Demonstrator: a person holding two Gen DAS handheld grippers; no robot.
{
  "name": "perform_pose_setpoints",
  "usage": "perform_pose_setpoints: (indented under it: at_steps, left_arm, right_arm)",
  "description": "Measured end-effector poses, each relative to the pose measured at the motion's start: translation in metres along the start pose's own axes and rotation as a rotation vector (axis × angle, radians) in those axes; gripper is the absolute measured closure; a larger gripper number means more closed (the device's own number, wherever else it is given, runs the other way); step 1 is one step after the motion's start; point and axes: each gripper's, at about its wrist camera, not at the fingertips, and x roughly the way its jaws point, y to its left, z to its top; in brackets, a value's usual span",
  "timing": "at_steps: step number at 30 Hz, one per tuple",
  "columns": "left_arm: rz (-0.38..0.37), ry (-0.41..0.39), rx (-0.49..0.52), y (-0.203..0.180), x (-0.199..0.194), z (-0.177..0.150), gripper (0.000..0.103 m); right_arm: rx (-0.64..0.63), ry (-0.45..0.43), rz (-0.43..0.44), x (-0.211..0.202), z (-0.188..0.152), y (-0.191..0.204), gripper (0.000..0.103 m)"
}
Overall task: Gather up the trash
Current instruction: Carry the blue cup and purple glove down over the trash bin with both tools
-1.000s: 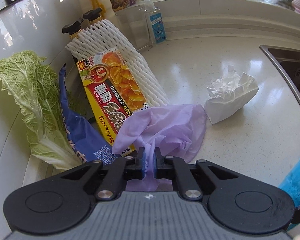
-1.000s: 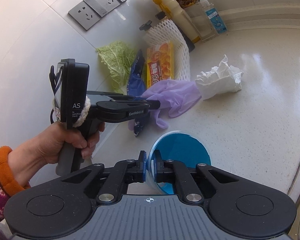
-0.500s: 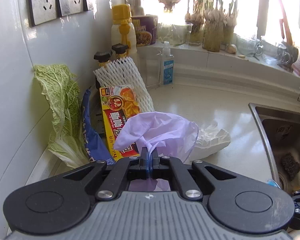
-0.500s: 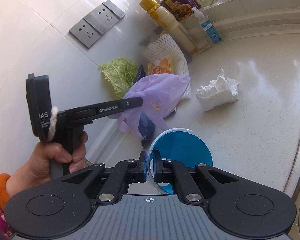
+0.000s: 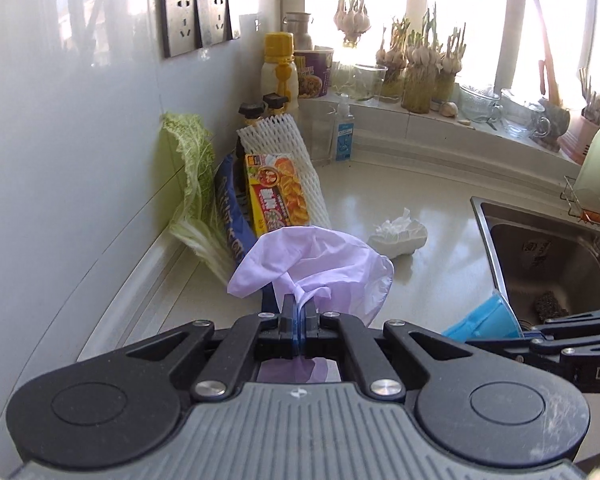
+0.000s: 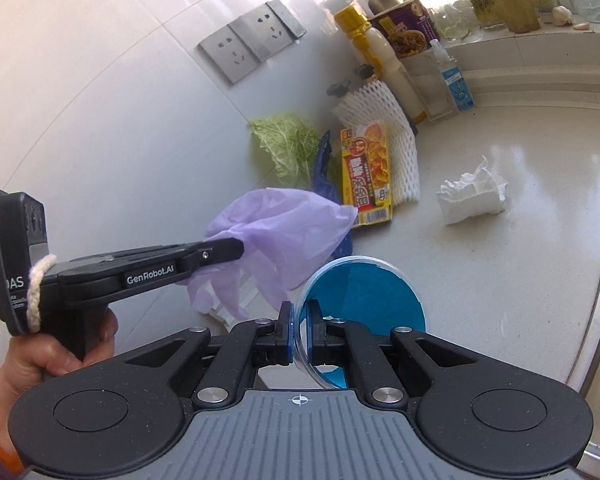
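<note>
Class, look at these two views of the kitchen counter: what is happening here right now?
A person is clearing trash with two tools. The left hand-held gripper is shut on a purple glove, lifted clear of the counter. The right hand-held gripper pinches the rim of a blue cup. A crumpled tissue lies on the counter.

A: What does the left hand-held gripper (image 5: 299,320) hold?
B: A lilac glove (image 5: 312,264), pinched tight and hanging above the desk (image 5: 432,276); a crumpled tissue (image 5: 400,233) lies beyond it.
A: And by the wall?
B: A cabbage leaf (image 5: 190,184), a blue bag (image 5: 230,216), a curry box (image 5: 278,194) on white foam netting (image 5: 284,140); the sink (image 5: 540,248) sits right; a blue cup (image 5: 486,320) shows there.
</note>
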Motion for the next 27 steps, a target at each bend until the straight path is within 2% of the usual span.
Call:
perform_pose_setpoints:
  at_steps: [7,17,22,27]
  left_arm:
    - [0.032,0.054,-0.079,0.029,-0.040,-0.047,0.102]
    - [0.101,0.133,-0.147,0.051,-0.073,-0.112,0.102]
    - [0.131,0.196,-0.194,0.062,-0.080,-0.152,0.102]
    - [0.174,0.274,-0.217,0.067,-0.072,-0.203,0.102]
  right_arm:
    - [-0.035,0.038,0.007,0.008,-0.032,0.039,0.098]
    - [-0.095,0.109,0.005,0.025,-0.085,0.086,0.098]
    - [-0.120,0.199,-0.011,0.042,-0.125,0.100,0.098]
    - [-0.123,0.310,-0.041,0.067,-0.179,0.101,0.098]
